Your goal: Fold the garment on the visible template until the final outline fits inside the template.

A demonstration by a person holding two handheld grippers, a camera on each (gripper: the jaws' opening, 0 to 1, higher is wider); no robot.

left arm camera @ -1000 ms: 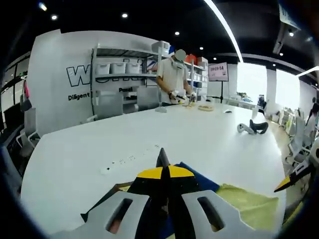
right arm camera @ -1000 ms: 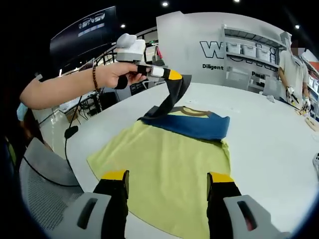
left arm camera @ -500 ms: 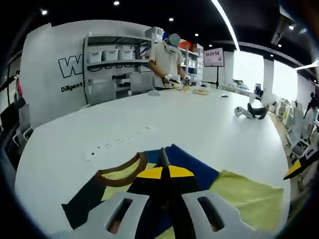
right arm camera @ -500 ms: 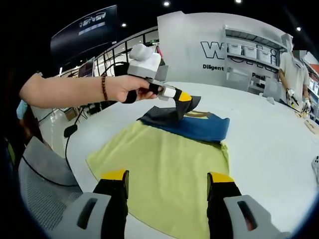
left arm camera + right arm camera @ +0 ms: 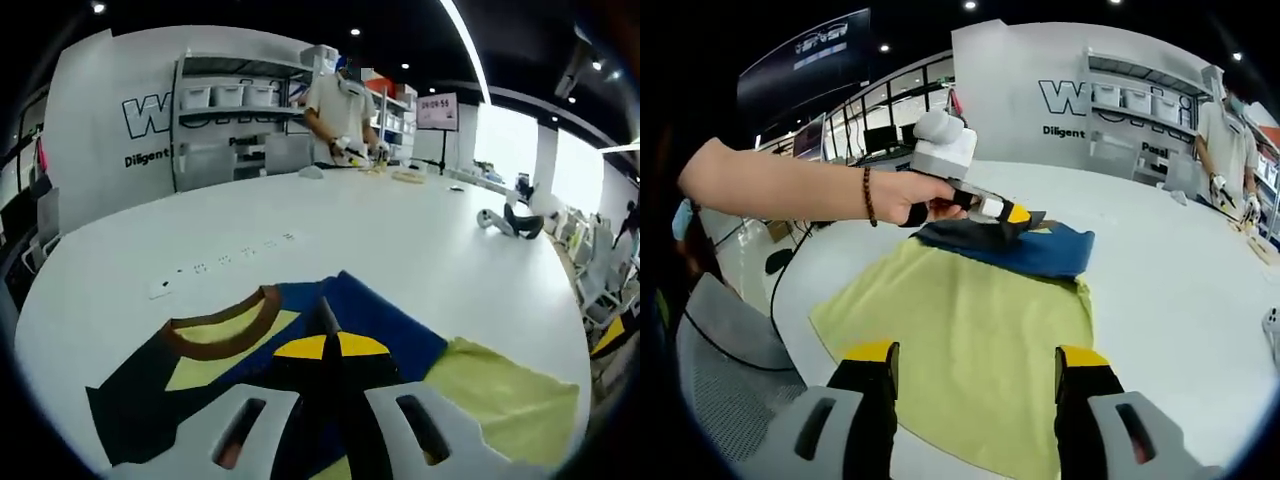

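A yellow and blue garment (image 5: 970, 320) lies spread on a white table (image 5: 1180, 300). The right gripper (image 5: 975, 385) hangs just above the garment's near yellow hem, its two yellow-tipped jaws standing apart with nothing between them. From this gripper the garment's long axis runs straight ahead and away, yellow body first, then the blue shoulder band (image 5: 1040, 252) at the far end.

The left gripper (image 5: 1015, 214), held in a person's hand (image 5: 920, 200), is at that far end, ahead and slightly left of the right gripper. In the left gripper view its jaws (image 5: 325, 330) are pressed together on a dark fold of the garment, low over the blue band, with the brown collar (image 5: 225, 330) just to their left.

The left gripper is therefore the nearer one to the neckline; the right is nearer the hem. No template outline can be made out.
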